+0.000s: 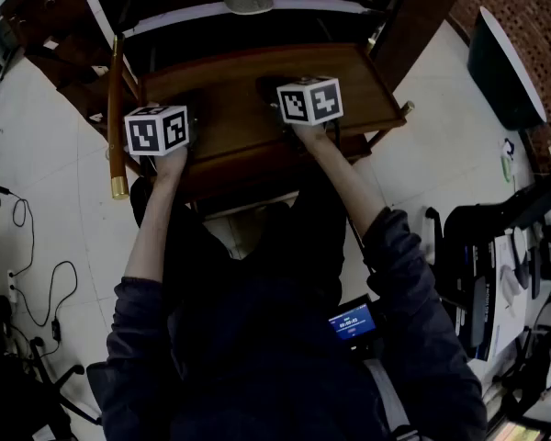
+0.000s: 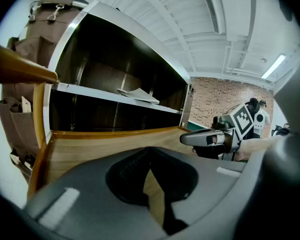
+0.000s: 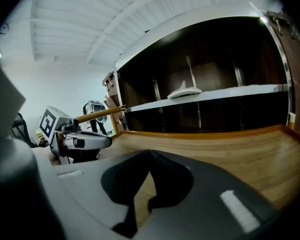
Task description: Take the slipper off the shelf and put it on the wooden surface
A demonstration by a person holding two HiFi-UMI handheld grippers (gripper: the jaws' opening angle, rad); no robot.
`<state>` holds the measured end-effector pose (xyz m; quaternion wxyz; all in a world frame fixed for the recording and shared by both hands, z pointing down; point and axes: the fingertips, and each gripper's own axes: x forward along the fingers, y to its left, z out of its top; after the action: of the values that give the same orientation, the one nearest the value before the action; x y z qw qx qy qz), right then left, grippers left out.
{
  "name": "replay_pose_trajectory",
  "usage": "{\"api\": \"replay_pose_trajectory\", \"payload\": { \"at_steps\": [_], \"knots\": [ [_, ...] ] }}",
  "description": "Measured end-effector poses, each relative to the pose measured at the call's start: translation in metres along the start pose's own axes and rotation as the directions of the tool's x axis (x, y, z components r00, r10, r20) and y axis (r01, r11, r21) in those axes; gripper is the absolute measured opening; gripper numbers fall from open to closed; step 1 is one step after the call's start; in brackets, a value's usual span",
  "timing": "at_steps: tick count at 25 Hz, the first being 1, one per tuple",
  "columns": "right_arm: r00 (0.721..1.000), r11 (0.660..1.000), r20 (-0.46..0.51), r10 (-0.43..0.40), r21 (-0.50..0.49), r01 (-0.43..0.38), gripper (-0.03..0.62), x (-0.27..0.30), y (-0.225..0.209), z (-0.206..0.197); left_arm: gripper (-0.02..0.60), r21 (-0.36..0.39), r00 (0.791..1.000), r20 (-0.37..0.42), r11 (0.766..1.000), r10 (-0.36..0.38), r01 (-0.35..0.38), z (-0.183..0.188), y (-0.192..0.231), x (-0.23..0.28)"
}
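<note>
Right gripper (image 3: 149, 154) and left gripper (image 2: 150, 151) sit empty, jaws together, above the wooden surface (image 3: 230, 149). White slipper (image 3: 185, 91) lies on the shelf (image 3: 240, 92) beyond. Spread the jaws before reaching, then approach its near edge level.

A dark shelf unit (image 2: 105, 79) stands on a white tiled floor (image 1: 55, 182). Seen from the front, a red brick wall (image 2: 217, 96) runs to the unit's right, and a dark slab with a white edge (image 1: 500, 58) sits near that wall. Above the unit spans a white slatted ceiling (image 2: 155, 14), with a lit strip light (image 2: 273, 67) off to the right. A brown bag (image 2: 12, 121) hangs at the unit's left side, beside a wooden pole with a brass tip (image 1: 117, 118). Black cables (image 1: 32, 274) trail over the floor, left of the unit.
</note>
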<state>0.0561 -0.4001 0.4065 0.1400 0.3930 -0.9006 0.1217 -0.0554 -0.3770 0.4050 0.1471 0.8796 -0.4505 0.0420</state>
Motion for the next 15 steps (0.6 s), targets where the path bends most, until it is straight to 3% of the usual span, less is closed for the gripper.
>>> {"api": "replay_pose_trajectory", "payload": {
  "at_steps": [4, 8, 10, 12, 15],
  "knots": [
    [0.999, 0.996, -0.020, -0.051, 0.078, 0.052, 0.002, -0.025, 0.011, -0.045, 0.018, -0.016, 0.993, -0.106, 0.999, -0.052, 0.050, -0.038, -0.020, -0.012],
    [0.998, 0.994, -0.001, -0.059, 0.093, 0.059, 0.002, -0.031, 0.017, -0.045, 0.018, -0.020, 0.990, -0.126, 0.998, -0.066, 0.064, -0.043, -0.023, -0.017],
    [0.997, 0.995, 0.001, -0.080, 0.051, 0.080, 0.002, -0.036, 0.013, -0.043, 0.018, -0.018, 0.989, -0.127, 0.997, -0.071, 0.069, -0.043, -0.024, -0.018],
    [0.993, 0.992, -0.022, -0.116, -0.055, 0.115, 0.002, -0.036, 0.002, -0.031, 0.018, -0.019, 0.990, -0.120, 0.998, -0.070, 0.068, -0.040, -0.022, -0.019],
    [0.988, 0.978, -0.014, -0.155, -0.140, 0.152, 0.002, -0.035, -0.022, 0.015, 0.018, -0.018, 0.992, -0.111, 0.998, -0.058, 0.057, -0.035, -0.018, -0.017]
  ]
}}
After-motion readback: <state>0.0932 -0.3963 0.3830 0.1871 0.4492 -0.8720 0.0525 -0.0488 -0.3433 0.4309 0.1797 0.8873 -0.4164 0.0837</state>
